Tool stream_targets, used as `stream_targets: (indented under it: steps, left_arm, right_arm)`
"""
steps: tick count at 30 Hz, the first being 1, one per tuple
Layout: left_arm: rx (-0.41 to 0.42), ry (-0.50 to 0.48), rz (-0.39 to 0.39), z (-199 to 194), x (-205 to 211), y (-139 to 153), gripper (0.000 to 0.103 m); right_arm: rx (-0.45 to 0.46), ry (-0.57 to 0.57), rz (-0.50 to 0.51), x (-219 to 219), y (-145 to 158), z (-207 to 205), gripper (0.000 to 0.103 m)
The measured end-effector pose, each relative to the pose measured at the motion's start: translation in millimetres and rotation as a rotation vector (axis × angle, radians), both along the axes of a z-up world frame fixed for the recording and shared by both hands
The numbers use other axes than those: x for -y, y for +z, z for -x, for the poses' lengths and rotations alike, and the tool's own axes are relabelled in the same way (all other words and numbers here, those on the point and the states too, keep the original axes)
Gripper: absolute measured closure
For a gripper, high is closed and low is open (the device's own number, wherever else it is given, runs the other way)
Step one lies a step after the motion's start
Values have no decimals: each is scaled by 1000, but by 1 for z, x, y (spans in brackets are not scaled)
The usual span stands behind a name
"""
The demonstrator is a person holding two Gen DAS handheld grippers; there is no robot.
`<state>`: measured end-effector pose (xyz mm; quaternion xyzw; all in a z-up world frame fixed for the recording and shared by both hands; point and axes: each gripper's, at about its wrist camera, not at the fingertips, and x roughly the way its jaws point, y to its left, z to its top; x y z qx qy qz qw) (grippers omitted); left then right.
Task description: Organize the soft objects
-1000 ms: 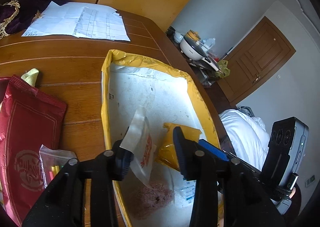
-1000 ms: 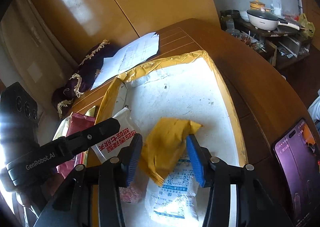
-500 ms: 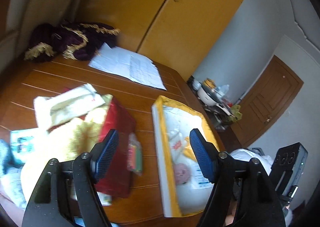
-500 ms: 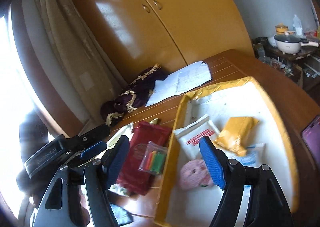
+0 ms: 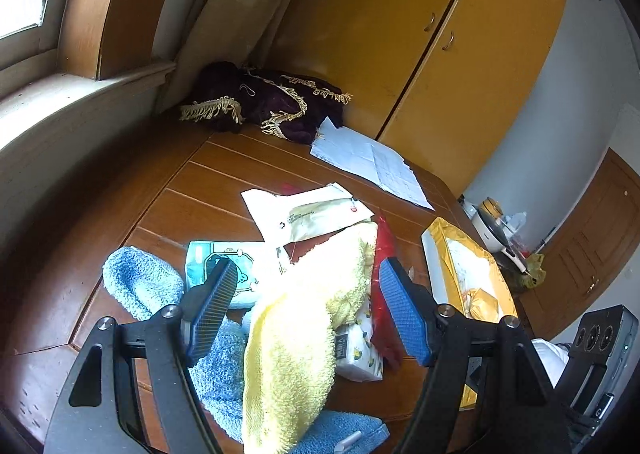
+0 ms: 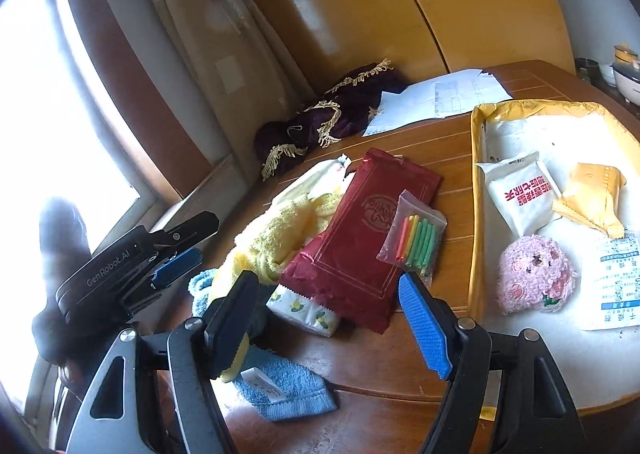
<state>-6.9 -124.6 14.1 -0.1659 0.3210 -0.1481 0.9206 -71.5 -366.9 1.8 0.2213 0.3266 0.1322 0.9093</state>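
My left gripper (image 5: 306, 312) is open, hovering over a pile at the table's left: a yellow towel (image 5: 296, 334) draped across a blue towel (image 5: 140, 286), a teal wipes pack (image 5: 224, 262) and a lemon-print tissue pack (image 5: 360, 350). My right gripper (image 6: 328, 322) is open too, above the red packet (image 6: 360, 238) and the tissue pack (image 6: 304, 310). A bag of coloured sticks (image 6: 416, 238) lies on the red packet. The yellow-rimmed tray (image 6: 476, 213) holds a pink fluffy item (image 6: 532, 274), a white packet (image 6: 520, 193), a yellow packet (image 6: 592, 193) and a blue-printed sachet (image 6: 616, 278).
A purple fringed cloth (image 5: 264, 101) and loose papers (image 5: 372, 161) lie at the far side of the wooden table, against yellow cupboards. A white packet (image 5: 304, 209) rests behind the pile. A window and curtain are on the left; a side shelf with a pot (image 5: 492, 225) stands beyond the tray.
Both grippers have pulled back from the tray and opened wider, leaving the white packet and the yellow packet in it. Both views have swung left to the pile of towels and packets.
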Motion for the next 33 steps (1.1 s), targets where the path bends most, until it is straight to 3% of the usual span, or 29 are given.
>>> stream_targets:
  steps: [13, 33]
  left_arm:
    - [23, -30, -58, 6, 17, -1, 30]
    - [10, -32, -43, 7, 17, -4, 30]
  right_arm:
    - [-25, -6, -6, 5, -7, 1, 28]
    - [-27, -2, -4, 4, -7, 2, 28]
